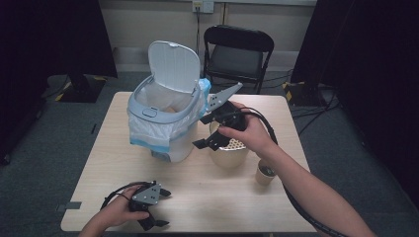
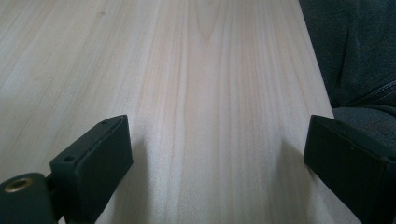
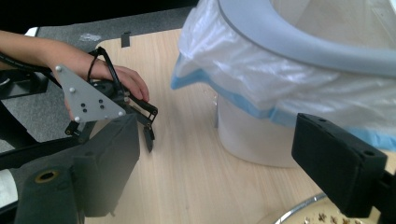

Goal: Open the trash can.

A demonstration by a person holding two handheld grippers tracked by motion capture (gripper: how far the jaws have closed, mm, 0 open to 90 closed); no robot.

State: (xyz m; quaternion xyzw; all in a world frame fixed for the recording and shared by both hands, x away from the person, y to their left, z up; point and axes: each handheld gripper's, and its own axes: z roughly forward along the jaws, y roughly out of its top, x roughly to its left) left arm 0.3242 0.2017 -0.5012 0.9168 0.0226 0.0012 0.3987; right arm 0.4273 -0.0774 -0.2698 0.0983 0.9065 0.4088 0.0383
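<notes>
Right gripper [image 1: 203, 131] is up off the table, hovering between the bin [image 1: 163, 118] and the steel pot [image 1: 228, 150], just above the pot's near-left rim. Jaws wide apart, nothing between them. In the right gripper view the same gripper [image 3: 219, 163] looks past its spread jaws at the bin's white body [image 3: 252, 135], with the pot's perforated rim [image 3: 303, 214] at the bottom edge.

Bin sits left of centre on the table [image 1: 197, 197], lid [image 1: 174, 66] flipped up, grey ring holding a white liner with a blue hem draped over the outside. Something pale orange lies inside; can't tell what.

Pot stands just right of the bin, close but apart as far as I can tell. A paper cup [image 1: 265, 173] stands right of the pot, near the person's right forearm.

Left gripper [image 1: 160, 207] rests at the near-left table edge, hand [image 1: 116, 212] on it, jaws spread, empty. In the left gripper view, the gripper [image 2: 217, 154] has only bare wood [image 2: 210, 70] between its jaws.

A black folding chair [image 1: 238, 49] stands behind the table.
</notes>
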